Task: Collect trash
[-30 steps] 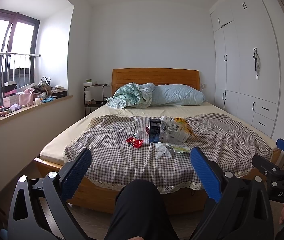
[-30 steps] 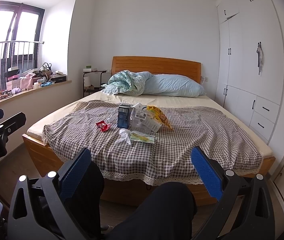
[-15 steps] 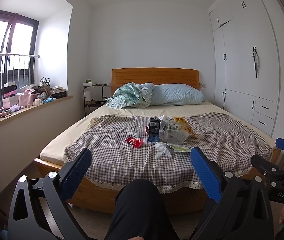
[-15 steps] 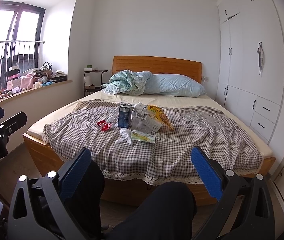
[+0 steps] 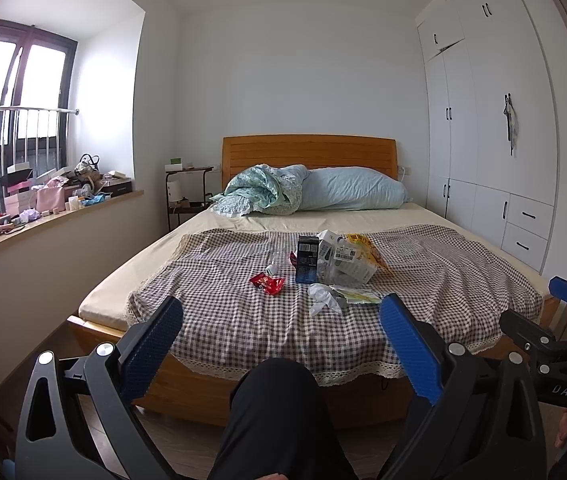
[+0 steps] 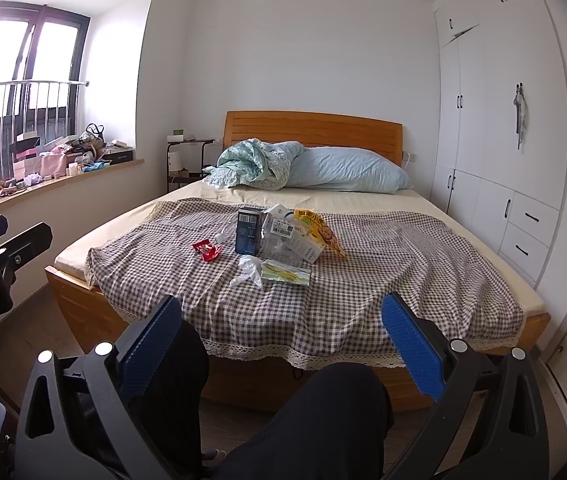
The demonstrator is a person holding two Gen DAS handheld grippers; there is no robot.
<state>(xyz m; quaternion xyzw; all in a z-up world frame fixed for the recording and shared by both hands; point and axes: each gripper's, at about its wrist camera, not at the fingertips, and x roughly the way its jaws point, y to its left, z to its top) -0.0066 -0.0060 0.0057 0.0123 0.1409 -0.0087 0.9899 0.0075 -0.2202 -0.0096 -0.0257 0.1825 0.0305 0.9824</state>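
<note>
Brown-white check cloth (image 5: pixel 243 320), red wrapper (image 5: pixel 267 283), blue claw pads (image 5: pixel 409 350).

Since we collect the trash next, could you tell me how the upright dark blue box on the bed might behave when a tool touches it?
The dark blue box stands on end on the soft checked cloth, so a nudge would probably tip it. It looks like thin card, likely light and crushable. Packets lean close beside it and may shift too.

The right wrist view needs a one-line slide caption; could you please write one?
Open right tongs face a checkered cloth on the bed, strewn with wrappers and a blue box.
</note>
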